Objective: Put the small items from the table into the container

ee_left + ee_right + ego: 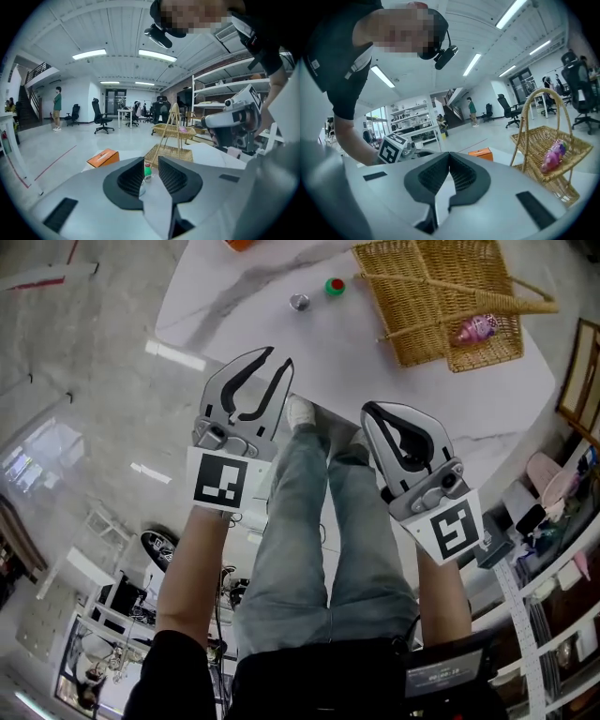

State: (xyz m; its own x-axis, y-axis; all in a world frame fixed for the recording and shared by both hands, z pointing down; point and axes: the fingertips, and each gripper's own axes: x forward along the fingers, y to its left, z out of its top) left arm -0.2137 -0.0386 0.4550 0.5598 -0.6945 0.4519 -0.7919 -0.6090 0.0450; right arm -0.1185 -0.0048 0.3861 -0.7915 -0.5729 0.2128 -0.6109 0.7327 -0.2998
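Observation:
Two small items lie on the white marble table (281,329): a green and red piece (335,286) and a silver piece (299,302). The two-tier wicker basket (441,296) stands to their right, with a pink toy (474,329) in it. My left gripper (277,360) hovers at the table's near edge, open a little and empty. In the left gripper view the green piece (147,171) shows far off through the gap of that gripper (151,160). My right gripper (368,412) is shut and empty, short of the table. The basket (548,140) and the toy (553,155) are to its right.
An orange box (103,158) lies at the table's far side, left of the basket (171,140). The person's legs and a shoe (298,412) are below the table edge. Shelves (553,615) stand at the right, and office chairs and people are far off.

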